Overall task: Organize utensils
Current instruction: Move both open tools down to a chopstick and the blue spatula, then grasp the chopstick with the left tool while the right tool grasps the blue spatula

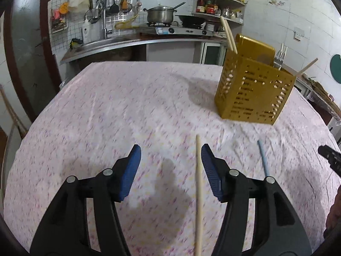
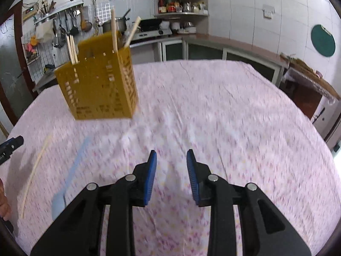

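Observation:
A yellow perforated utensil holder (image 1: 253, 89) stands on the pink tablecloth (image 1: 127, 106) at the right, with chopsticks (image 1: 229, 35) and forks (image 1: 280, 57) standing in it. It also shows in the right wrist view (image 2: 100, 85) at the left. A wooden chopstick (image 1: 198, 192) lies on the cloth between my left gripper's (image 1: 170, 155) open fingers, close to the right one. A light blue spoon (image 1: 262, 157) lies to its right. In the right wrist view the chopstick (image 2: 34, 175) and blue spoon (image 2: 70, 170) lie left of my open, empty right gripper (image 2: 171, 157).
A kitchen counter (image 1: 127, 42) with a stove, pot and hanging tools runs behind the table. The other gripper's tip shows at the right edge of the left view (image 1: 330, 155) and the left edge of the right view (image 2: 10, 145).

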`<state>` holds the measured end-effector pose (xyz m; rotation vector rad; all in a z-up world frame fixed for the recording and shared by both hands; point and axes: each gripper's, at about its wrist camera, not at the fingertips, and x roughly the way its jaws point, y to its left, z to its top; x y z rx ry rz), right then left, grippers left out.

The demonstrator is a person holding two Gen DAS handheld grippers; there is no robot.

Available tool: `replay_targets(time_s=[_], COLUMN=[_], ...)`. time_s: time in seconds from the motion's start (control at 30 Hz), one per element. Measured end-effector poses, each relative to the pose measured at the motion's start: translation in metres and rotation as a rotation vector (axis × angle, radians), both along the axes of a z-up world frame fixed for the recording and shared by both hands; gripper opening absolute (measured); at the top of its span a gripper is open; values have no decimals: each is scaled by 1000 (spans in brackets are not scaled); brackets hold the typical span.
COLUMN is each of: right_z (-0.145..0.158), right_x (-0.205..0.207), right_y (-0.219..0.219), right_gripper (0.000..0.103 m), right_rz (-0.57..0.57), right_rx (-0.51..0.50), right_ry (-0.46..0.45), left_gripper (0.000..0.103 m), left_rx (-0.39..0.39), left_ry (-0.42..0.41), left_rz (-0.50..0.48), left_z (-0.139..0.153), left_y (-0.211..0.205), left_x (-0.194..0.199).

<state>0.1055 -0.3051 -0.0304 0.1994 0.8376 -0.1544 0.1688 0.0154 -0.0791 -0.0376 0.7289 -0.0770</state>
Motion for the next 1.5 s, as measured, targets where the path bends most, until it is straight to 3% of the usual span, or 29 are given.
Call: replay_targets(time_s=[0.37, 0.67, 1.0, 1.13, 1.5], right_z=[7, 8, 18, 18, -2], right_x=[-3, 23, 41, 52, 86], right_y=[14, 55, 77, 80, 118], right_gripper=[32, 35, 35, 35, 35], right_rz=[35, 114, 142, 146, 200], right_rx=[1, 32, 23, 35, 74], right_ry=[4, 49, 40, 63, 167], left_gripper=[64, 66, 66, 66, 65], left_rx=[34, 61, 58, 45, 103], left_ry=[17, 73, 65, 98, 179], left_rz=[-25, -64, -66, -77, -157], left_z=[-2, 0, 4, 3, -12], left_y=[-6, -17, -16, -15, -39], left_x=[-14, 12, 26, 40, 63])
